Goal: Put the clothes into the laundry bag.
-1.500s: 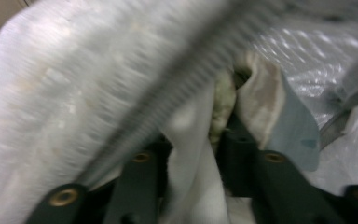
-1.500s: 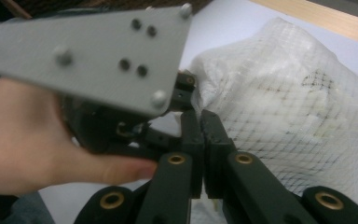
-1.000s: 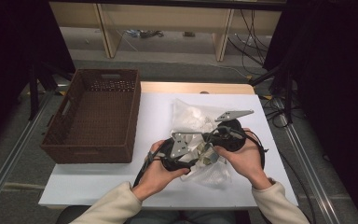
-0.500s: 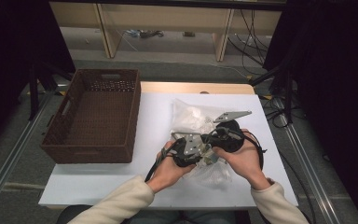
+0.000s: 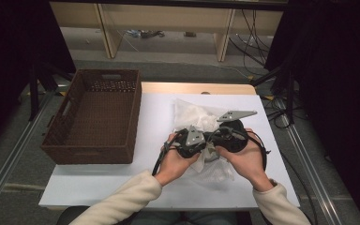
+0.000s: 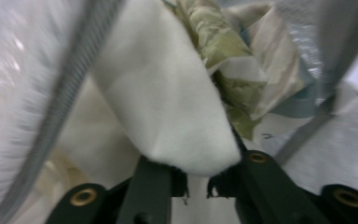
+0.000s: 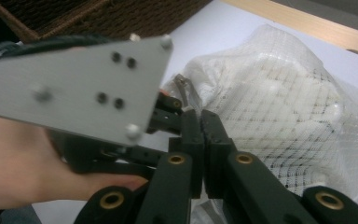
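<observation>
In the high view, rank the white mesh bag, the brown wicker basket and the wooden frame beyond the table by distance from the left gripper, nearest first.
1. White mesh bag: right at the left gripper, spreading under it and away from the person.
2. Brown wicker basket: on the table's left side, well apart from the gripper.
3. Wooden frame: past the table's far edge, on the floor at the top of the view.

White mesh bag (image 5: 198, 117) crumpled on table, white cloth (image 6: 168, 102) inside.
</observation>
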